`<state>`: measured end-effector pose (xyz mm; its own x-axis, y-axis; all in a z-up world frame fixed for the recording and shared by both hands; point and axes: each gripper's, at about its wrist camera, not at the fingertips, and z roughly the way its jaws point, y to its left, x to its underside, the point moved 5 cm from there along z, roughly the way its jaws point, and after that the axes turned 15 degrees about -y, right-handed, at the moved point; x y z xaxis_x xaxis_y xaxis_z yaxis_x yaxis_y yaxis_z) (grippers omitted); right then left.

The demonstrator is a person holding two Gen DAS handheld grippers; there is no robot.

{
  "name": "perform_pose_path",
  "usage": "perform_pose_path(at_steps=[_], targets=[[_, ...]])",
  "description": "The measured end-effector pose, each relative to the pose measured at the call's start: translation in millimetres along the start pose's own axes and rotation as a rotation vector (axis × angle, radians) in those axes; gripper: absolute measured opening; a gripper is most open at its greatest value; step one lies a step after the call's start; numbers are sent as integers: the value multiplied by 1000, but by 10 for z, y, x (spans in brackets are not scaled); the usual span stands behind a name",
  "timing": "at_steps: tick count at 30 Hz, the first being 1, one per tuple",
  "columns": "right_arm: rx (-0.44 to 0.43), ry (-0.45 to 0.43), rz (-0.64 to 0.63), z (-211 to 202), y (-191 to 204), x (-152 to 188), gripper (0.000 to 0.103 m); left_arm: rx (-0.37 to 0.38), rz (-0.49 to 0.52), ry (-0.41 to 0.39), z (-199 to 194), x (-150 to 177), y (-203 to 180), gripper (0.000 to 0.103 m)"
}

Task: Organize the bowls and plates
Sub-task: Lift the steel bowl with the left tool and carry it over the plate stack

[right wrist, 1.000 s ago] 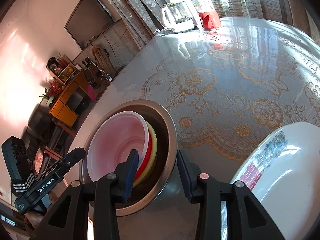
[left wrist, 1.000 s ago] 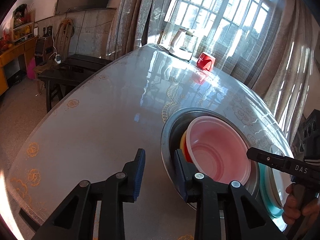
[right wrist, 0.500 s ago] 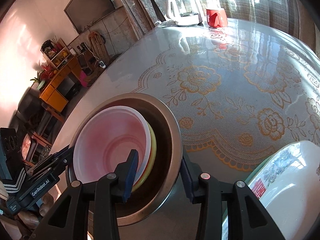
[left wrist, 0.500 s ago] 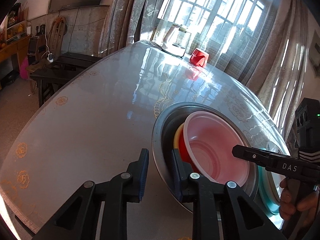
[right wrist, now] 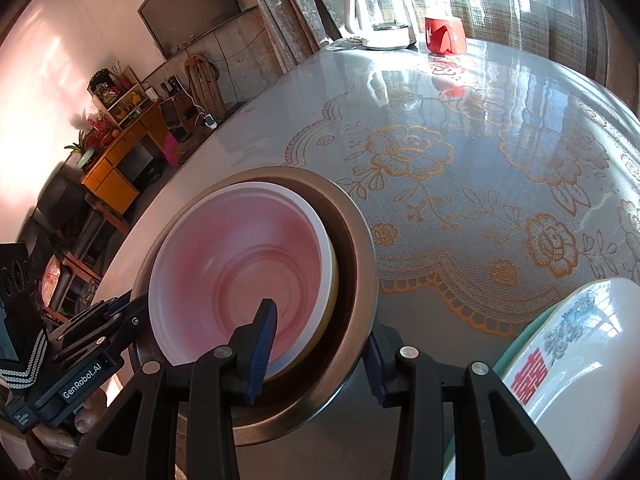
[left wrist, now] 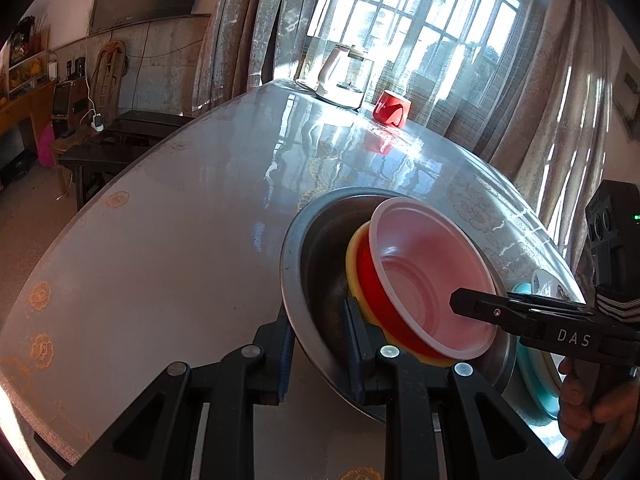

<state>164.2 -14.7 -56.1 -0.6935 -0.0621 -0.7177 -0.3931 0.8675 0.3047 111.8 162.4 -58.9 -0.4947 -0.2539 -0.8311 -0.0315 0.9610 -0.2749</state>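
Item: large round stainless-steel basin (left wrist: 304, 256), standing on the glossy lace-patterned round table (left wrist: 160, 240), holding a nested stack: translucent pink plastic bowl (left wrist: 428, 276) uppermost, red plastic bowl (left wrist: 370, 276) beneath, yellow plastic bowl (left wrist: 352, 252) lowest.

Handling (judged): the basin was rigid, thin-walled and slick; the rim was the only purchase. The plastic bowls looked light and liable to shift if tilted.

Left gripper (left wrist: 320, 344): straddled the basin's near rim, one finger outside, one inside, jaws narrowed onto the wall, apparently pinching it.

Right gripper (right wrist: 320, 352): straddled the opposite rim likewise, inner finger over the pink bowl (contact with the wall could not be confirmed).

Adjacent: white ceramic plate with red characters (right wrist: 580, 344), just beside the basin.
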Motion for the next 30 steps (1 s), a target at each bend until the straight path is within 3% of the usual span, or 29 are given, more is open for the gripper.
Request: perform_pose_path(at_steps=[30], targets=[[-47,-28,13,-183,25,83,39,18,6,-33,-404,71,-112,27]])
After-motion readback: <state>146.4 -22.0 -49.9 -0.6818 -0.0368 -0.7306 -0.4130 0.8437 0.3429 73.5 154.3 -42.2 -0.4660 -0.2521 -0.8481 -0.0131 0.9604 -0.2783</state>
